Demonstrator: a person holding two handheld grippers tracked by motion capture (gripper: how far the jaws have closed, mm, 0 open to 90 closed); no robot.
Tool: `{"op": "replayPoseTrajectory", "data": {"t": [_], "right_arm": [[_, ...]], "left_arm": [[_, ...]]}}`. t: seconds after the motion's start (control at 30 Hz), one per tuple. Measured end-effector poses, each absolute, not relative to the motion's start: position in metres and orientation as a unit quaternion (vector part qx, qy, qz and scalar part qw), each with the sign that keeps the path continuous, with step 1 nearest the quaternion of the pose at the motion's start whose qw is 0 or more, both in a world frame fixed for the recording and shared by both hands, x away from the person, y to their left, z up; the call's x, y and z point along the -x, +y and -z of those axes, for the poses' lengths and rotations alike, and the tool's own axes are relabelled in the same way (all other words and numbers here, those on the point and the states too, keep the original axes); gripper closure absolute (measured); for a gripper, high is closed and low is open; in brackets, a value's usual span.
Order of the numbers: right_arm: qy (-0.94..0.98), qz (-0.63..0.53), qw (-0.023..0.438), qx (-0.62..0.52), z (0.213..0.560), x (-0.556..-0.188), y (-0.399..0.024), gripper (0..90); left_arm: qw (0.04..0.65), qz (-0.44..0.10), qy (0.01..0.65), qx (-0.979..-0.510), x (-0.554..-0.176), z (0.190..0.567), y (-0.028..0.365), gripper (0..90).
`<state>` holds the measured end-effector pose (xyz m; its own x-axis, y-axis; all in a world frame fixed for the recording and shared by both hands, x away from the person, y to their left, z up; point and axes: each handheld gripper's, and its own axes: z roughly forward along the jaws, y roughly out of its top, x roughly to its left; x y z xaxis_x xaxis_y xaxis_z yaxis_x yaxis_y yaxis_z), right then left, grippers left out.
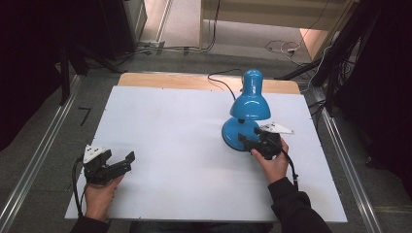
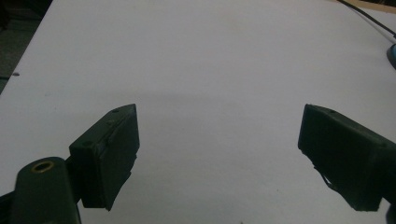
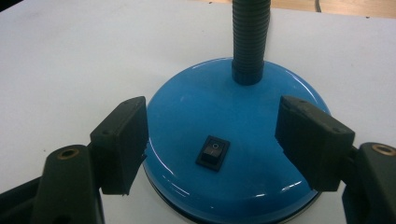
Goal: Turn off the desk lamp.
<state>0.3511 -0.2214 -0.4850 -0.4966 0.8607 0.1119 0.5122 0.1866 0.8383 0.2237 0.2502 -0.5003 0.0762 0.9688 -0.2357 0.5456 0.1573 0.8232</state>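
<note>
I've got the glossy blue desk lamp point(image 1: 245, 114) w/ its bell-shaped shade sitting on the flat matte white board point(image 1: 184, 145), toward the far right of it as seen from the high view; its round domed base point(image 3: 233, 144) is smooth shiny enamel or plastic, and a black ribbed flexible neck point(image 3: 251, 37) rises from the top of the dome. On the near slope of the base there's a small black rectangular rocker switch point(image 3: 213, 152). My right gripper point(image 1: 252, 138) is at the near edge of that base, its two blocky matte black jaws spread wide, one on either side of the dome; in the right gripper view the switch lies between them and the pads aren't pressing on it, though I can't tell whether the pads touch the dome's sides. My left gripper point(image 1: 116, 162) is well apart from the lamp, near the front left corner of the board, jaws spread wide w/ bare white surface between them in the left gripper view. A thin black cord point(image 1: 221, 80) runs from behind the lamp over the pale wooden tabletop edge point(image 1: 160, 80) at the far side. Each gripper carries a grey 3-cornered plate on top
</note>
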Motion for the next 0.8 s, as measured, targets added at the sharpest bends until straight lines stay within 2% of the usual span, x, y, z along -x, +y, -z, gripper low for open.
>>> {"op": "replayPoseTrajectory", "data": {"t": [0.8], "right_arm": [[0.748,-0.434,0.193,-0.463,0.4821,-0.3433,-0.2312,21.5]], "left_arm": [[0.422,-0.25,0.633,-0.599,-0.2237,0.5005,0.2503,13.1]]}}
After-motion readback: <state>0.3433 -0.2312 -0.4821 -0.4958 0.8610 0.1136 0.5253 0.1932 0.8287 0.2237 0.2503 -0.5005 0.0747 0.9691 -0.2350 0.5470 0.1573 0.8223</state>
